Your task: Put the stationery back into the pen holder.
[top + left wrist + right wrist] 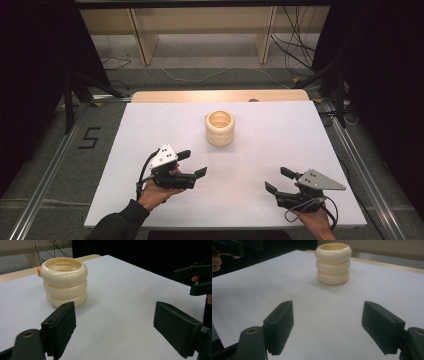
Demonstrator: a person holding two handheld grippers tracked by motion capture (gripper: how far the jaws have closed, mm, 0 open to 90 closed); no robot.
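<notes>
High view, ring stack (pixel 219 128), grippers apart

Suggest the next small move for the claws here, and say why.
Probably ease the left claw forward toward the stack of cream rings: both claws are open and holding nothing, the stack stands untouched mid-table, and the left one looks nearer than the right claw.

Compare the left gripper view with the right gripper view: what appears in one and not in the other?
The left gripper view alone shows a small orange piece at the back of the stack of three cream rings, and the right tongs far off. The right gripper view alone shows the stack from its plain side, and a fingertip at upper left. Both share the ring stack, the white table top and open black jaws.
</notes>
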